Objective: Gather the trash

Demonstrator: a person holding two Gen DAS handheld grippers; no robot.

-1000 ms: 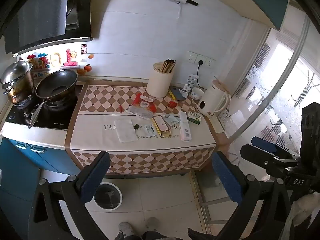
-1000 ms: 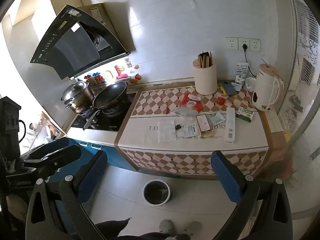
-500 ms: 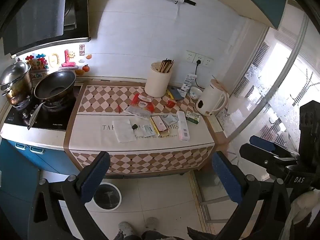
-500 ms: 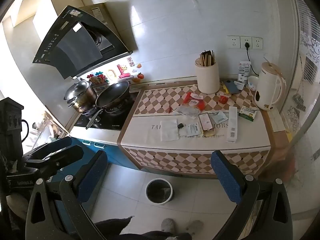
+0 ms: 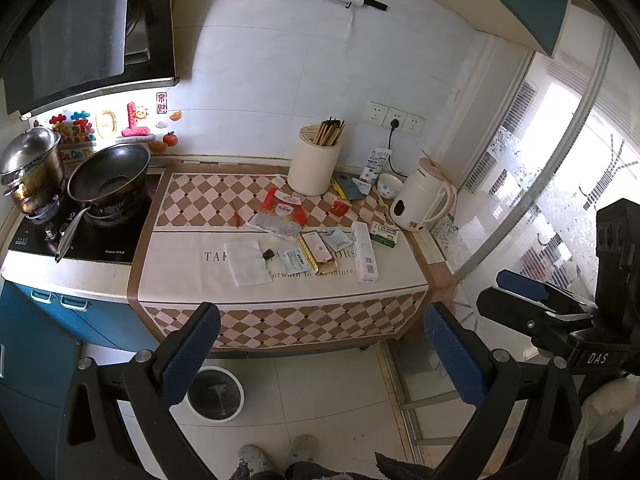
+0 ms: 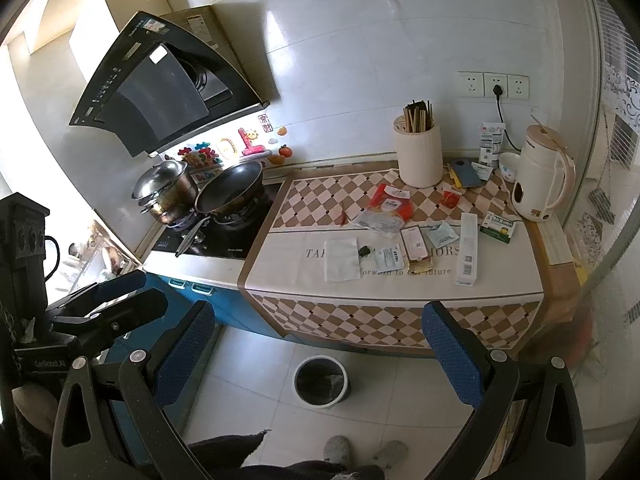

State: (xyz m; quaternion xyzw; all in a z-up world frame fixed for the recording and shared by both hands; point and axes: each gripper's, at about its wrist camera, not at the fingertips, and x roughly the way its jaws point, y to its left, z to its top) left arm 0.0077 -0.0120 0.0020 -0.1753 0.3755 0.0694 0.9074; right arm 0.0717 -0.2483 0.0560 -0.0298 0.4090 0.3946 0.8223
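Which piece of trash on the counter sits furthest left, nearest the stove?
The white paper napkin, lying flat at the left end of the litter; the wrappers and the long white box all lie to its right.

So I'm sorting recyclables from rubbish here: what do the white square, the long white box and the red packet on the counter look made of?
The white square looks like soft matte tissue or paper napkin, with fold creases. The long white box seems to be thin printed cardboard, with straight edges and a barcode. The red packet looks like glossy plastic film, probably a wrapper, though that is less sure.
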